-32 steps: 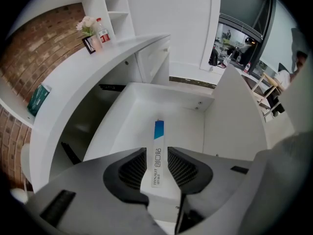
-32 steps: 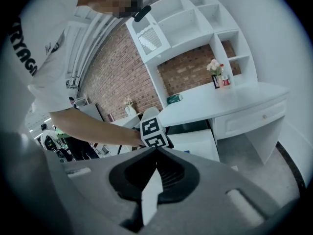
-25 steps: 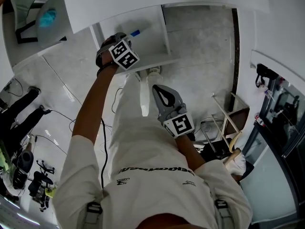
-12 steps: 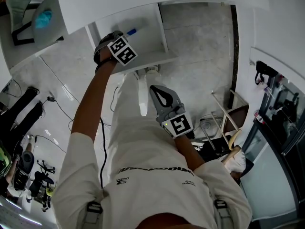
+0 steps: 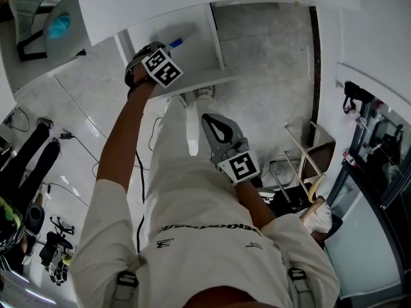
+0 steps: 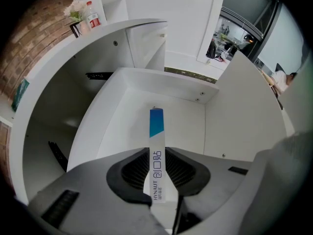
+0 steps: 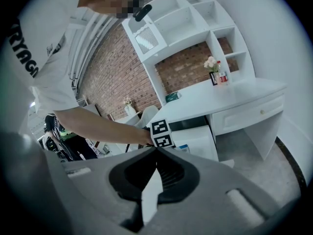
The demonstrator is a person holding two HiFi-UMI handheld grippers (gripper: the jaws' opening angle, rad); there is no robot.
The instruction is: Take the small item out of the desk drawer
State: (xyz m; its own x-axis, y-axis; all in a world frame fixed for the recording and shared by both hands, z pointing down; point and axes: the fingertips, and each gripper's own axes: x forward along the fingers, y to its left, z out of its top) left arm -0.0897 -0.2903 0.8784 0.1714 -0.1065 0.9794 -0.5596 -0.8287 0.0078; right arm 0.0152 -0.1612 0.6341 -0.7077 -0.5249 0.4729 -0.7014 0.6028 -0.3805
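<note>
Closing around the strip (image 6: 156, 146) lying in the open drawer (image 6: 112, 131), the left tongs (image 6: 161, 190) have just been narrowing and seem to pinch its edges. Firm that hold, then lift straight up, clear of the drawer walls. The right tongs (image 5: 212, 124) hang closed and empty.

**Left gripper** (image 6: 157, 151): the fingers (image 6: 128, 173) stand narrower than a second ago, having just been closing. They now lie against both long edges of the strip (image 6: 156, 126), which sits between them above the drawer (image 6: 112, 126) floor.

**Marker cube** (image 5: 160, 67): slightly higher and further left in the head view than a second ago, its face turned a little.

**Bench** (image 5: 192, 2): its edge also sits slightly higher and further left in the head view.

**Bystander's legs** (image 5: 26, 156), left edge of the head view: now lower in frame and closer to the edge.
</note>
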